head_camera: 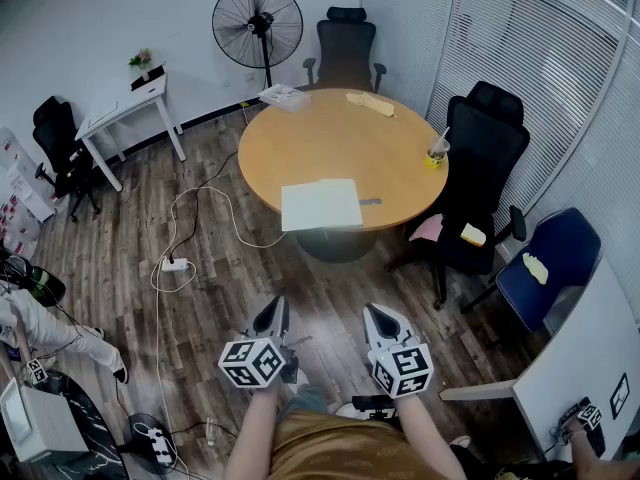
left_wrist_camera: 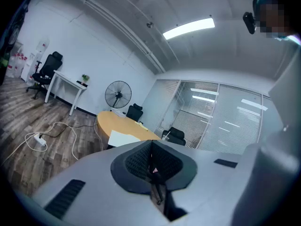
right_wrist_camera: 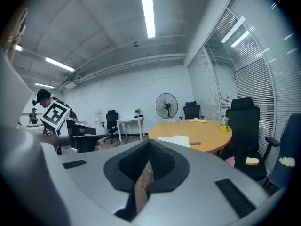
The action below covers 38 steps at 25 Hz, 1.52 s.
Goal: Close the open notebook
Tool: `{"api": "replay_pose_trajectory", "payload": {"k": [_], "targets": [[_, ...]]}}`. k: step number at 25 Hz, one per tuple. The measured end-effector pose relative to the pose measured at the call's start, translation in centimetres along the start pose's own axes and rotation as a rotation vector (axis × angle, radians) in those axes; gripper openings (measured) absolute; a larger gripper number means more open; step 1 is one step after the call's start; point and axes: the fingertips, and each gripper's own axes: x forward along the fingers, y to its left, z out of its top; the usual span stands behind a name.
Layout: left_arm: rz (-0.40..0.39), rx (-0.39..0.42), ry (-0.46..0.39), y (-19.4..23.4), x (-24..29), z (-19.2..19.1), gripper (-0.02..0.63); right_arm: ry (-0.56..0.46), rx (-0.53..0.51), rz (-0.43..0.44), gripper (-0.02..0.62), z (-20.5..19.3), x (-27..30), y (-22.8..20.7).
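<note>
Notebook (head_camera: 321, 205) well beyond right hand-held gripper (head_camera: 373, 312)

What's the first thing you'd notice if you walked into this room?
The big round wooden table in the middle, with an open notebook lying at its near edge. Behind it, a tall black fan stands by the wall. Down in front, the left gripper and right gripper point toward the table, both shut and empty.

Notebook (left_wrist_camera: 123, 138) partly hidden behind left gripper (left_wrist_camera: 151, 147); small grey item (head_camera: 370, 202) beside it unidentifiable.
</note>
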Motion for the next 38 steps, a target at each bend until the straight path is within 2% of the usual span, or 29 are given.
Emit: {"api": "replay_pose_trajectory", "payload": {"k": [9, 14, 18, 23, 31, 38], "targets": [[0.023, 0.037, -0.013, -0.5, 0.0, 0.6, 0.025, -0.009, 0.011, 0.010, 0.011, 0.3, -0.8, -0.3], [0.075, 0.086, -0.024, -0.7, -0.5, 0.5, 0.025, -0.005, 0.055, 0.072, 0.011, 0.1, -1.4, 0.3], [0.050, 0.040, -0.026, -1.0, -1.3, -0.4, 0.025, 0.010, 0.051, 0.093, 0.011, -0.7, -2.0, 1.2], [0.021, -0.011, -0.008, -0.3, 0.1, -0.7, 0.023, 0.038, 0.056, 0.091, 0.011, -1.7, -1.1, 0.3], [0.051, -0.062, 0.056, 4.8, 6.9, -1.4, 0.023, 0.096, 0.055, 0.052, 0.011, -2.6, 5.0, -3.4], [0.037, -0.054, 0.102, 9.6, 16.3, 1.4, 0.023, 0.109, 0.072, -0.014, 0.011, -1.1, 13.8, -8.7]]}}
